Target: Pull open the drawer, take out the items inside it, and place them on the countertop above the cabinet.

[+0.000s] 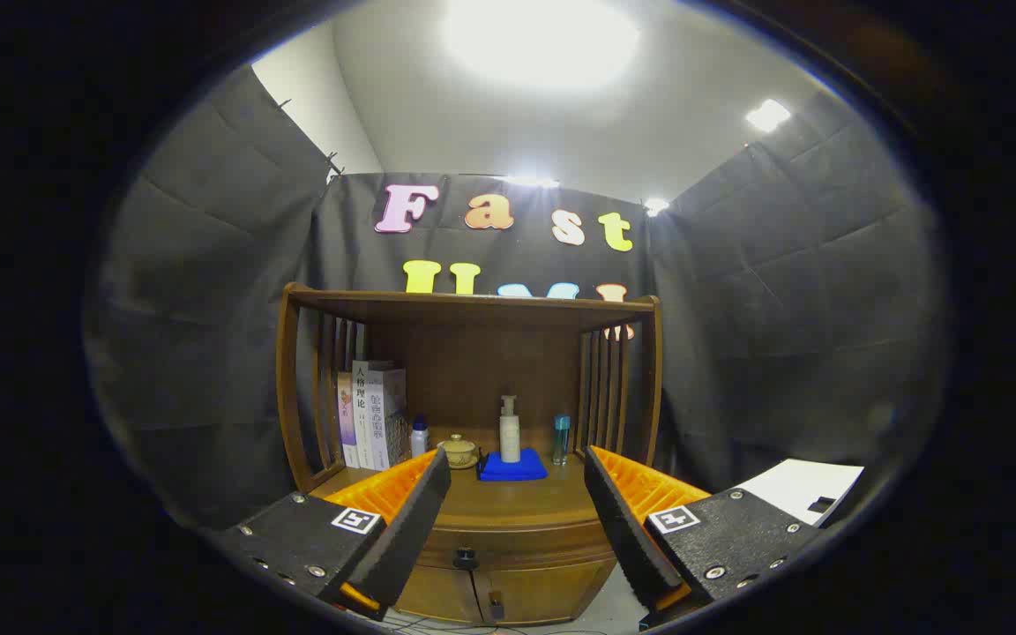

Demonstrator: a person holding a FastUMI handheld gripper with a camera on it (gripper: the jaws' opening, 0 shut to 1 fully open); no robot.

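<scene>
A wooden cabinet (508,538) with a shelf frame stands ahead of me. Its drawer (517,551) is closed, with a small dark knob (466,558) at the front, low between my fingers. The countertop (508,498) above it carries a blue folded cloth (513,467) with a white pump bottle (509,429) standing on it. My gripper (517,503) is open and holds nothing; it hovers some way in front of the cabinet, with the drawer front beyond the fingertips (433,481). What is inside the drawer is hidden.
Books (371,414) stand at the countertop's left, then a small white bottle (419,437) and a lidded tea bowl (457,451). A teal bottle (561,439) stands right of the cloth. A lower door knob (496,606) sits under the drawer. A white surface (803,489) lies to the right.
</scene>
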